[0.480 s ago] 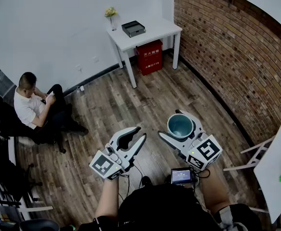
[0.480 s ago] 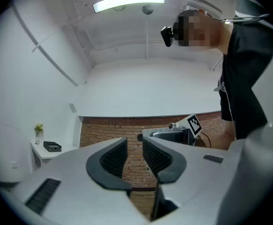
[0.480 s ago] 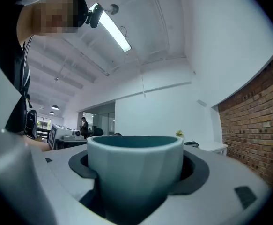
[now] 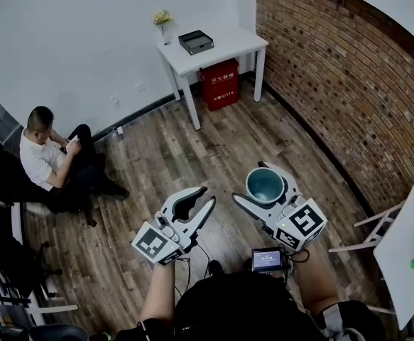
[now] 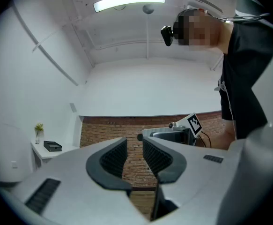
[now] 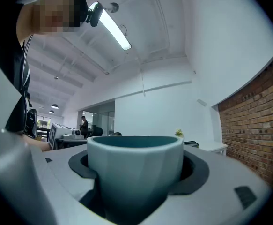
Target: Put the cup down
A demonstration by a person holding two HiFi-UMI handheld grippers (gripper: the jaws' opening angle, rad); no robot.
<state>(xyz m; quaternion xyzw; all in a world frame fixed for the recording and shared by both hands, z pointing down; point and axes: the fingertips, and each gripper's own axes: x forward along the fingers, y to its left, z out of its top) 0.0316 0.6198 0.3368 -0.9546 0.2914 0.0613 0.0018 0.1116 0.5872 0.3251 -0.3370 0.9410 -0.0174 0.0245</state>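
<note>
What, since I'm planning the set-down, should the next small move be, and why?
Probably carry the cup toward the white table at right: the right gripper clamps it upright over bare floor, with no surface beneath.

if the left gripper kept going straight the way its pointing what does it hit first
Probably the brick wall: it shows through the gap between the open jaws of the left gripper, with nothing nearer in line. Depth is unclear.

Round teal cup: smooth, matt surface. Light-grey right gripper: matt plastic, black pads. Brown plank floor: wood-grained. Red brick wall: rough.
</note>
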